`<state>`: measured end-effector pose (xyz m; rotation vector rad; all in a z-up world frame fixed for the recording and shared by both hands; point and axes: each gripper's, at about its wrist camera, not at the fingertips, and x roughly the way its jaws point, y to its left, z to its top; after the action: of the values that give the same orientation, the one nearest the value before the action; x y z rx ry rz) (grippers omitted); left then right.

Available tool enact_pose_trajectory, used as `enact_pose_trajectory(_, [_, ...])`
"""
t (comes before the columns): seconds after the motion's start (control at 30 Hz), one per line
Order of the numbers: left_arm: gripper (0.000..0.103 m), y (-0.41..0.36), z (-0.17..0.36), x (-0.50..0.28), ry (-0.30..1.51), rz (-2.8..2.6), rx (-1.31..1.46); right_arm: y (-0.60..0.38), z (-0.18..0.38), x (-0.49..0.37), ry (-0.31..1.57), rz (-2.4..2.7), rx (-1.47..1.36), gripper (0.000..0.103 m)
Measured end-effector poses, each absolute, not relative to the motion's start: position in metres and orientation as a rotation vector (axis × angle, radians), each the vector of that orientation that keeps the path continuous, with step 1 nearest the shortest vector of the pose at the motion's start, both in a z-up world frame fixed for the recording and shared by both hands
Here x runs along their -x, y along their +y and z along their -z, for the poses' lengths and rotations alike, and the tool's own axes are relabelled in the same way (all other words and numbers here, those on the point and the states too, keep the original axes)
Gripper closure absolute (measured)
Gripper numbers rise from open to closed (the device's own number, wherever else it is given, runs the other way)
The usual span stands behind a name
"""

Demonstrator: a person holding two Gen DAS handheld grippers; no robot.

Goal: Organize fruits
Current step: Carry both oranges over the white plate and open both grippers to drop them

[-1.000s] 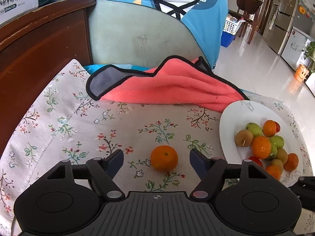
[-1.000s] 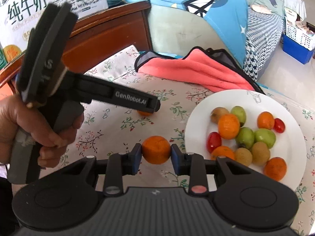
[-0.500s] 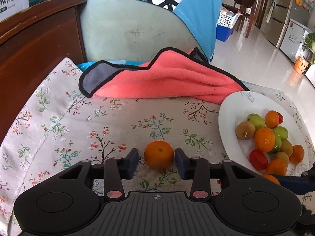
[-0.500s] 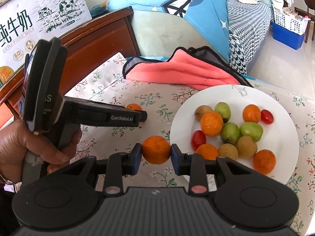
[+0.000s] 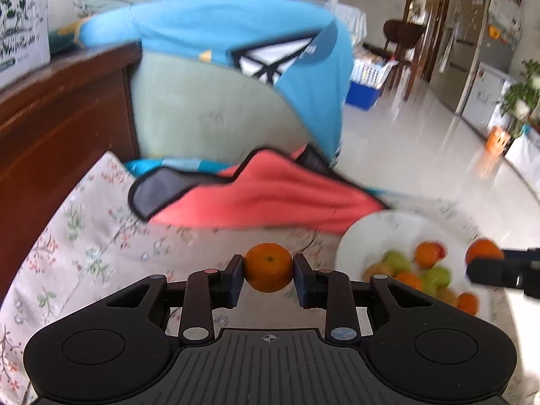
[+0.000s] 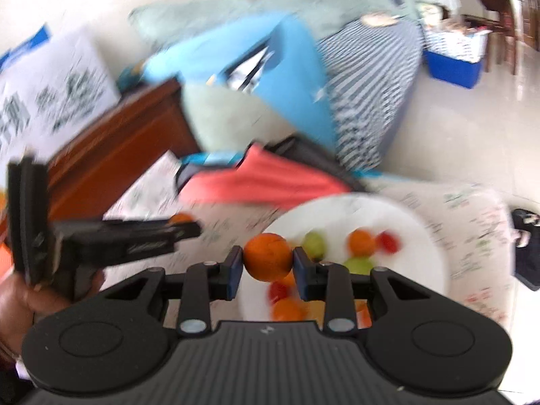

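A: Left wrist view. Left tool (image 5: pixel 268 268), jaws just closed in, now clenched on an orange (image 5: pixel 268 267); both pads press its sides. Orange held above the floral cloth (image 5: pixel 84 253) on the worktop.

B: Plate?

A: White plate (image 5: pixel 378 229) to the right, bearing blurred fruit, green and orange. At the far right edge the right tool's tip (image 5: pixel 489 265) shows with a second orange (image 5: pixel 483 250) in it, over the plate's right rim. Pink towel (image 5: pixel 263 199) lies far, past the cloth.

B: Right wrist view?

A: Heavily blurred. Right tool (image 6: pixel 268 265) clenched on its orange (image 6: pixel 268 257), pads tight on both sides, held over the plate's (image 6: pixel 422 253) near-left part. Fruit on the plate beyond and below it.

B: The other tool there?

A: Left tool (image 6: pixel 182 224) at left, gripped by a hand (image 6: pixel 20 307), orange at its tip (image 6: pixel 180 217), over the cloth (image 6: pixel 148 189), left of the plate.
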<state>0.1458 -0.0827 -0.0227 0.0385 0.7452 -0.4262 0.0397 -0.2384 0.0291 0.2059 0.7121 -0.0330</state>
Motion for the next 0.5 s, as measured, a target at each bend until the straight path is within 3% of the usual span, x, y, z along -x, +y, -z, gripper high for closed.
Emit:
enact_pose_trajectory(0.23, [0.075, -0.098, 0.008, -0.141, 0.712, 0.501, -0.006, -0.282, -0.058, -0.023, 0.640, 0.151, -0.256, 0.071])
enact_pose_trajectory(0.5, [0.074, -0.125, 0.013, -0.139, 0.716, 0.570, -0.009, -0.302, -0.034, -0.033, 0.728, 0.234, -0.376, 0.071])
